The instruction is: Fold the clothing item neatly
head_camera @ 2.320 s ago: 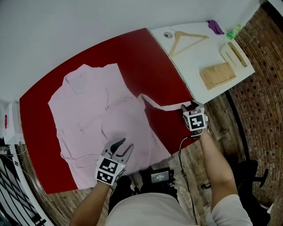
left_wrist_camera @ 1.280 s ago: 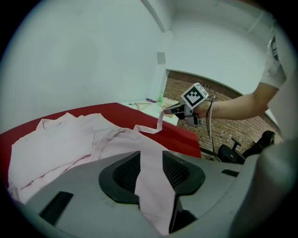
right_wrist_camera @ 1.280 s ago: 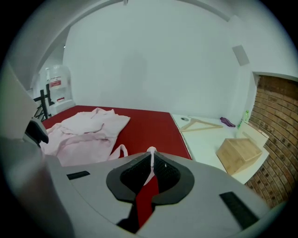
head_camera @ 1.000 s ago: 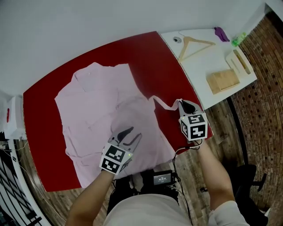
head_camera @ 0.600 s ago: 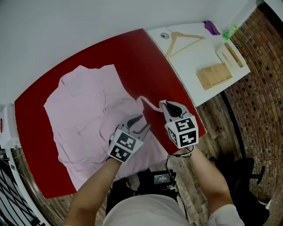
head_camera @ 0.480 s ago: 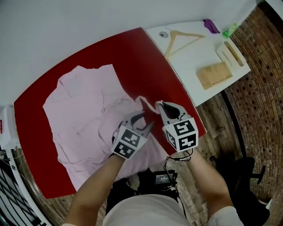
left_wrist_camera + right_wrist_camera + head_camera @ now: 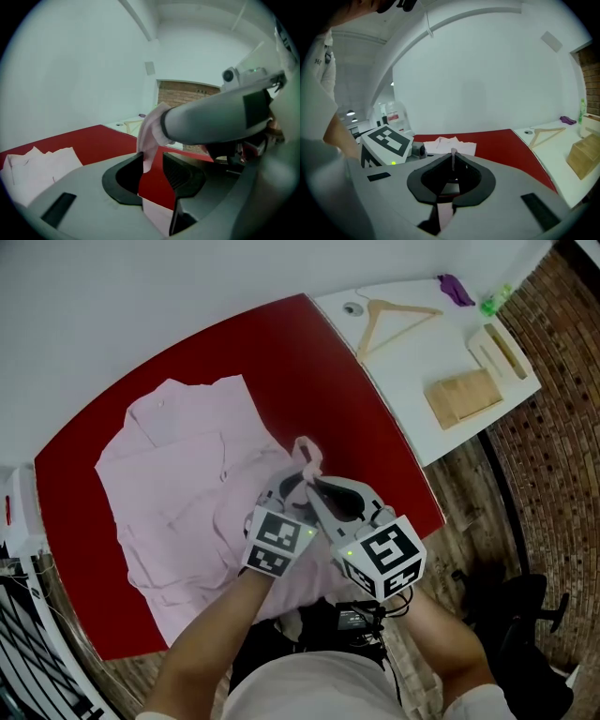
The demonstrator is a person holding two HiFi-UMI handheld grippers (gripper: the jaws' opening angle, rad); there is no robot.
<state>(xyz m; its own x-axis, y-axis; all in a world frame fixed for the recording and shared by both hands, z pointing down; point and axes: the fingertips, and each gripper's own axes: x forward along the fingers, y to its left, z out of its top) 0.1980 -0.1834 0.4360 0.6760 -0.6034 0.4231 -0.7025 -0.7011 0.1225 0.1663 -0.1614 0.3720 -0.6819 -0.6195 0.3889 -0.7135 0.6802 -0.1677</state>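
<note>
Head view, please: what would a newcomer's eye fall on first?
A pink shirt lies spread on the red table. At its near edge, the right gripper pinches the lifted sleeve, which hangs between the open jaws of the left gripper. A wooden hanger lies on the white table at upper right.

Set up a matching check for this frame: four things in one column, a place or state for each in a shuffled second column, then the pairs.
1. right gripper
2. left gripper
3. wooden hanger
4. pink shirt

A. lying on the white table
B. jaws apart, the pink sleeve hanging between them
C. spread over the red table
D. jaws shut on the pink sleeve

Pairs: 1-D, 2-B, 3-A, 4-C
</note>
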